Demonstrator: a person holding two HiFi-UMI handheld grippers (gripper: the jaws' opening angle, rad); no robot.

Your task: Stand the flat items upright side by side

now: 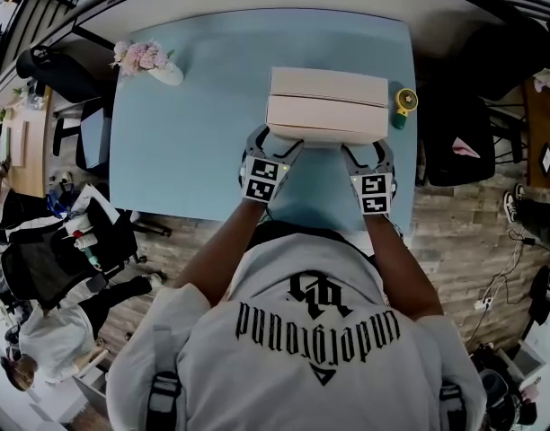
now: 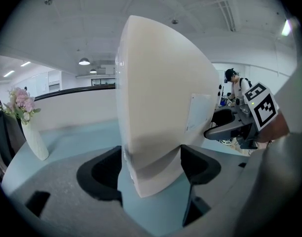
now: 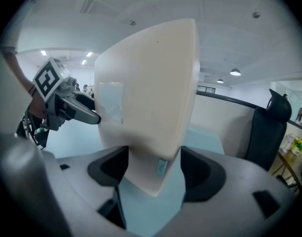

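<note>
We are looking down past a person's shoulders, their shirt showing the word "underground" upside down, onto a pale blue table (image 1: 185, 133). Two flat cream boxes are standing on their long edges at its near right part, seemingly touching face to face: the far box (image 1: 329, 83) and the near box (image 1: 327, 119), which the two grippers are flanking, one at each end. The left gripper (image 2: 151, 164) is clamping the near box's left end, pads pressing on both faces. The right gripper (image 3: 155, 169) is straddling the right end with its jaws spread wide, the box between them but seemingly not squeezed. We are judging the box to be light, stiff card with smooth, rather slippery faces, narrow enough to tip; low on an end, across its thickness, is looking like the best hold. A vase (image 1: 165, 73) of pink flowers is standing well apart. A pale label (image 2: 198, 112) and a small sticker (image 3: 161, 166) are carrying print too small to read.
</note>
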